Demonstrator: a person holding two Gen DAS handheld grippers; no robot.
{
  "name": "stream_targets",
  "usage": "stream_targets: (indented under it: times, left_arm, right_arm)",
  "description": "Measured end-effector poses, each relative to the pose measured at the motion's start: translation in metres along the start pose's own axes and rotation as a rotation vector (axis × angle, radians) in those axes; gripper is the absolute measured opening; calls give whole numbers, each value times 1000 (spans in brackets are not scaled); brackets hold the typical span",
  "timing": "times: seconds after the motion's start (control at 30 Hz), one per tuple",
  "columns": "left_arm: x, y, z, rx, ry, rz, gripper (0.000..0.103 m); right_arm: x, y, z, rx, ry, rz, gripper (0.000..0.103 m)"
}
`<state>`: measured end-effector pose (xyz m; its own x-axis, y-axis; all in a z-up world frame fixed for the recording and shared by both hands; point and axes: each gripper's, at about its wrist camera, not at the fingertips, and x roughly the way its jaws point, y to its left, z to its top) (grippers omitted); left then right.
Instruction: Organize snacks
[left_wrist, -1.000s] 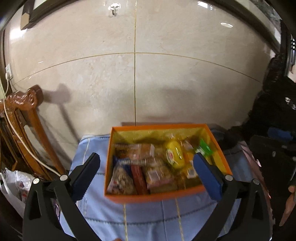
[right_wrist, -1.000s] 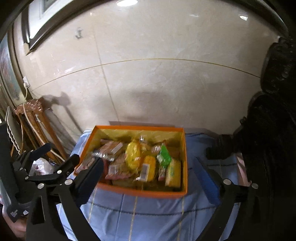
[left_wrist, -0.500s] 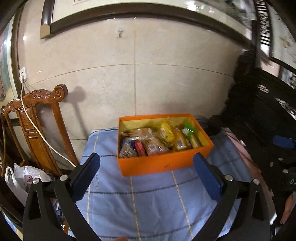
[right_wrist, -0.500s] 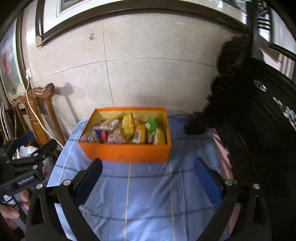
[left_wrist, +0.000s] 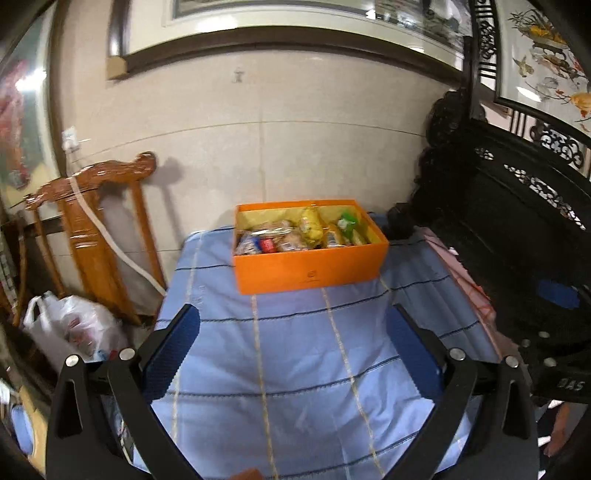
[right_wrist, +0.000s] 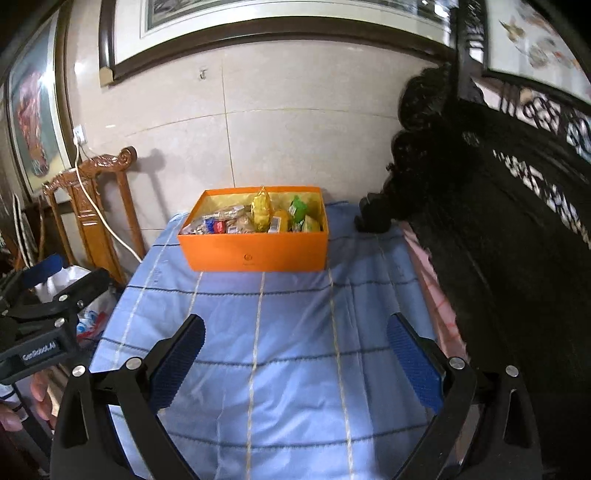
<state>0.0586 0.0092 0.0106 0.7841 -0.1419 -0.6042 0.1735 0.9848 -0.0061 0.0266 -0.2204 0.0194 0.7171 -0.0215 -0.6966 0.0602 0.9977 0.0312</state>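
Orange box (left_wrist: 309, 271) sits centre frame in the left wrist view, at the far end of the blue cloth (left_wrist: 295, 369), close to the tiled wall (left_wrist: 295, 147); box is open-topped and packed with snacks (left_wrist: 295, 236): yellow bag (left_wrist: 310, 225) upright mid-box, green packet (left_wrist: 347, 221) to its right, clear wrapped packs on the left side.

Left gripper (left_wrist: 291, 354) at bottom of frame, jaws spread wide, nothing between them, only cloth under them; well apart from the box.

Right gripper (right_wrist: 295, 354) at bottom of its frame, jaws also wide apart and holding nothing; box (right_wrist: 255, 254) upper centre, well apart from it; same yellow bag (right_wrist: 261, 210) and green packet (right_wrist: 297, 210) show in it.

Wooden chair (left_wrist: 96, 229) left of frame against the wall; white plastic bag (left_wrist: 70, 328) lower left beside the cloth; dark carved furniture (left_wrist: 517, 221) fills the right side; left gripper body shows at left edge of the right wrist view (right_wrist: 44, 325), jaws there cannot be judged.
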Motion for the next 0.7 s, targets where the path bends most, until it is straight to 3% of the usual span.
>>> stream_targets:
  times: [0.17, 0.33, 0.7]
  left_arm:
    - [-30, -5, -12, -56, 16, 52, 99]
    - [-57, -26, -26, -26, -3, 140, 99]
    - [-85, -50, -45, -9, 10, 105, 99]
  right_arm:
    - [-22, -13, -18, 19, 28, 39, 99]
    - [-37, -20, -31, 8, 38, 72, 99]
    - [-62, -20, -42, -70, -1, 93, 99]
